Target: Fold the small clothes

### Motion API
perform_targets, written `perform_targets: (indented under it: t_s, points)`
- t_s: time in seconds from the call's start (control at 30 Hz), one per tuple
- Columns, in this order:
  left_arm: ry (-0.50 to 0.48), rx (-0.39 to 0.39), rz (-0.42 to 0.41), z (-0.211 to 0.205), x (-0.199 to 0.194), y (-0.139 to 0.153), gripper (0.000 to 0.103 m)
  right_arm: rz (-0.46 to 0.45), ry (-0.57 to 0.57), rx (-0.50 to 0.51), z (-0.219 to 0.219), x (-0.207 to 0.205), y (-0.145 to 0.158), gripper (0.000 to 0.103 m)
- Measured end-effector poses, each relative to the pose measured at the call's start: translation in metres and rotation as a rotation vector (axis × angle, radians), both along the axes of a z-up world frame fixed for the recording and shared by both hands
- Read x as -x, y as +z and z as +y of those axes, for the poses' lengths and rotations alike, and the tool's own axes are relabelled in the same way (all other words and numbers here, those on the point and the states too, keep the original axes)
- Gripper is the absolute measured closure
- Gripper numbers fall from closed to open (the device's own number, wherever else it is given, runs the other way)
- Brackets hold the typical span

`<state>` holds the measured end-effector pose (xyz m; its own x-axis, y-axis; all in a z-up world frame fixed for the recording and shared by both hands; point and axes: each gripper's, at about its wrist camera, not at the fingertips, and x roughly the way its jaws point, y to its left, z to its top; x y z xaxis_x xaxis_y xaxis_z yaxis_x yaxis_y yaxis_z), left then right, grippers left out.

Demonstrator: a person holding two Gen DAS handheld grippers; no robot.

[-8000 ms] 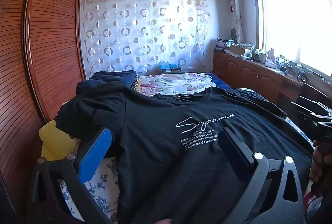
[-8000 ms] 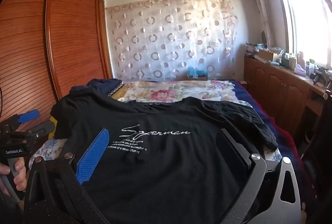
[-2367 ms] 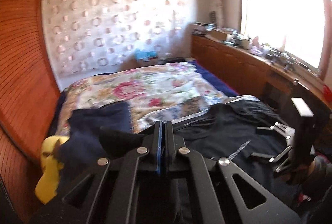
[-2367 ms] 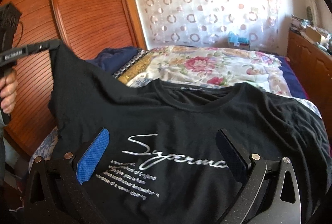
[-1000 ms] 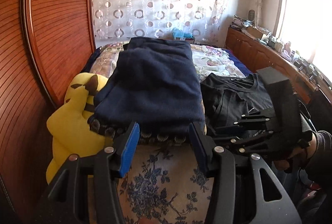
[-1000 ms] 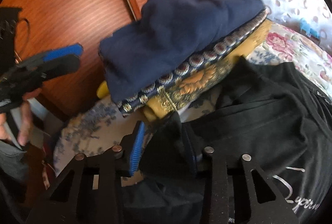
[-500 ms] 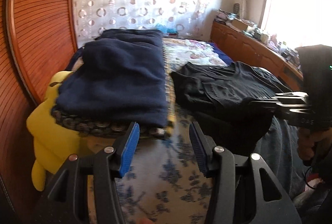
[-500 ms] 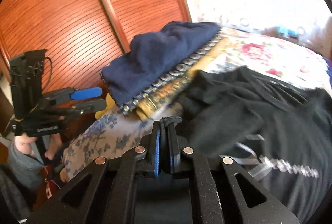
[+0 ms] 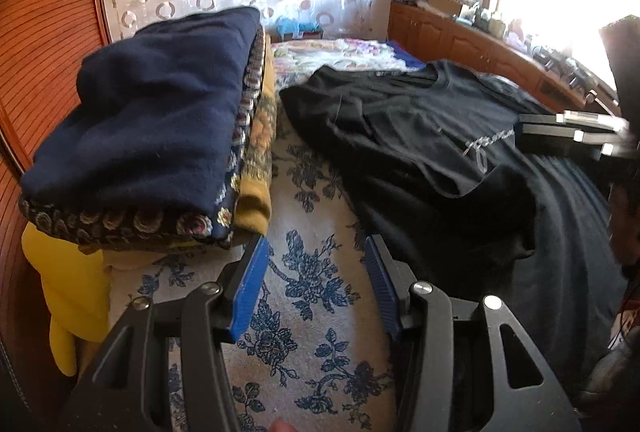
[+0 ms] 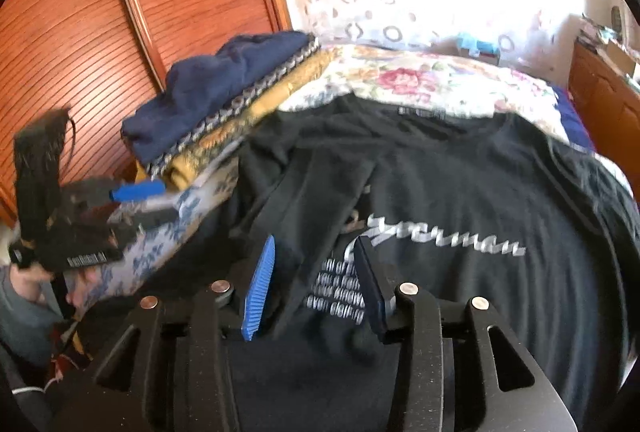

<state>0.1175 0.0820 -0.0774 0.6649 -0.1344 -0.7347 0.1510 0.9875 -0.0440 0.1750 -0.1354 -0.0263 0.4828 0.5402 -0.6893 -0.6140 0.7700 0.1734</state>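
The right tool (image 10: 312,284) is opening over the black T-shirt (image 10: 460,191), gripping nothing; the left tool (image 9: 316,284) hangs released above the bed (image 9: 320,344). Spread across the bed, the shirt looks light and limp; pinch its hem or sleeve edge.

The black T-shirt (image 10: 460,191) is looking like soft matt cotton with a shiny silver print. The navy blanket (image 9: 152,111) is coming across fuzzy, fleece-ish. The wardrobe door (image 10: 80,31) is showing ribbed, glossy reddish wood. The gripper pads (image 9: 250,288) are looking like ridged blue rubber.
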Motion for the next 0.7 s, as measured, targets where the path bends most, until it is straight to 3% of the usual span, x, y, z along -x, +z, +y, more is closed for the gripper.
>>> perform_targets:
  t_s: [0.23,0.47,0.5,0.53,0.57,0.7]
  points:
    - [0.025,-0.015,0.038,0.001,-0.003,-0.014,0.053,0.049,0.160,0.010,0.045,-0.019,-0.008,0.062]
    - [0.028,-0.013,0.038,0.003,0.000,-0.015,0.050,0.081,0.246,0.118,0.079,-0.017,-0.035,0.062]
    - [0.027,-0.014,0.039,0.003,0.000,-0.016,0.050,0.074,0.244,0.133,0.079,-0.017,-0.037,0.071]
    - [0.025,-0.016,0.039,0.002,-0.002,-0.015,0.049,0.070,0.242,0.141,0.077,-0.017,-0.038,0.088]
    - [0.024,-0.017,0.039,0.002,-0.003,-0.015,0.048,0.073,0.243,0.141,0.075,-0.017,-0.039,0.095]
    - [0.018,-0.015,0.041,0.000,-0.006,-0.015,0.046,0.036,0.186,0.079,0.050,-0.017,-0.025,0.099]
